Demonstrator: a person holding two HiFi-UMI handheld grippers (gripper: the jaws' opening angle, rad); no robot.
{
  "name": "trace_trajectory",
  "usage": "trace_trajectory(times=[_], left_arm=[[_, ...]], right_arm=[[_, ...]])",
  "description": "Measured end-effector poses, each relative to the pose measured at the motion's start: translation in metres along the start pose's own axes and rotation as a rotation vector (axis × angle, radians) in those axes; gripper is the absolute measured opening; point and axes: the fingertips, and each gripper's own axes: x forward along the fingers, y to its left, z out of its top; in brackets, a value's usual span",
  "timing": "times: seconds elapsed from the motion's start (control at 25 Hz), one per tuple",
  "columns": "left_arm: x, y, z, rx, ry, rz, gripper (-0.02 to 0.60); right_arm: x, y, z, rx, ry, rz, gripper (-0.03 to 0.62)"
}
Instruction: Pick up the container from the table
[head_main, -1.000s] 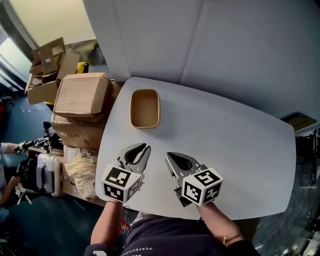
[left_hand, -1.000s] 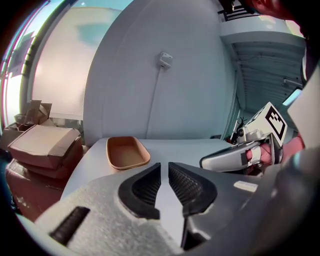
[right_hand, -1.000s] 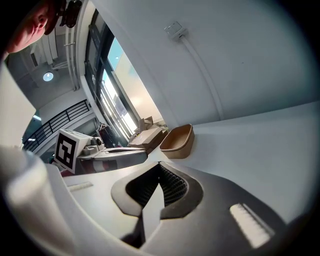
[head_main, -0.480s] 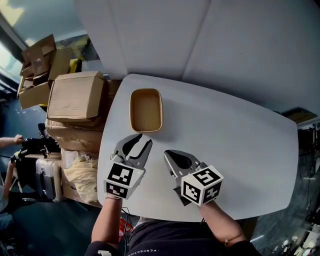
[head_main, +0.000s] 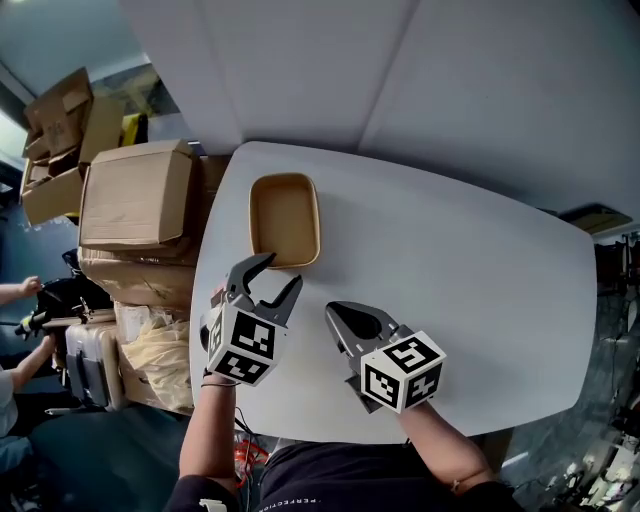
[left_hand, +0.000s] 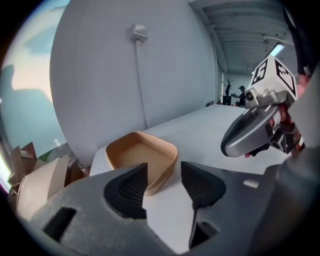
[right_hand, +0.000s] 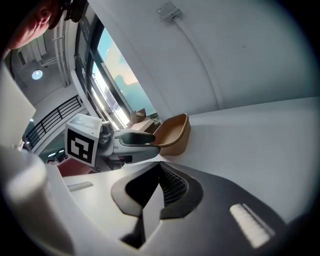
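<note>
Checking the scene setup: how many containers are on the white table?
1. The tan, shallow, rounded-rectangular container lies empty near the far left edge of the white table. The tabletop shows almost whole, so a hidden one is unlikely.

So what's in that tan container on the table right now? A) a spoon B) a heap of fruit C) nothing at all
C: the container shows only its own bare tan floor, both in the head view and in the left gripper view.
</note>
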Motion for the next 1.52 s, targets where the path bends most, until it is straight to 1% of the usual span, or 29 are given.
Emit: trace_trajectory(times=[0.12,0.32,0.52,0.6,0.72,0.92,0.96,1.08,1.2,1.4,1.52], left_arm=[[0.005,0.001,-0.005,0.084,0.044,-0.009,0.210],[0.012,-0.002,-0.009,0.134,0.089,-0.063,0.195],[0.020,-0.001,-0.017,0.284,0.165,-0.050,0.163],[0.020,0.000,-0.017,0.309,0.172,-0.051,0.133],[0.020,-0.001,-0.016,0.338,0.179,-0.072,0.099],[0.021,-0.003,-0.018,0.446,0.216,-0.072,0.042],[0.022,-0.003,-0.017,0.451,0.218,-0.072,0.033],[0.022,-0.002,-0.017,0.454,0.222,-0.070,0.029],[0.021,-0.001,-0.016,0.461,0.227,-0.038,0.029],[0.008,-0.008,-0.006,0.424,0.182,0.009,0.029],[-0.002,-0.016,-0.002,0.421,0.172,0.037,0.028]], right_arm=[[0.002,-0.001,-0.002,0.008,0.005,-0.001,-0.003],[0.007,-0.003,-0.004,0.020,0.011,0.002,-0.002],[0.010,-0.007,-0.006,0.034,0.017,0.001,-0.002],[0.011,-0.007,-0.006,0.039,0.018,0.003,-0.003],[0.011,-0.007,-0.006,0.042,0.020,0.006,-0.002],[0.011,-0.008,-0.004,0.053,0.012,0.007,-0.002],[0.010,-0.008,-0.004,0.053,0.010,0.008,-0.002],[0.007,-0.009,-0.003,0.050,0.005,0.008,-0.003],[0.003,-0.010,-0.001,0.045,-0.005,0.009,-0.003],[-0.010,-0.010,0.003,0.032,-0.033,0.013,-0.003],[-0.019,-0.009,0.005,0.027,-0.051,0.019,-0.002]])
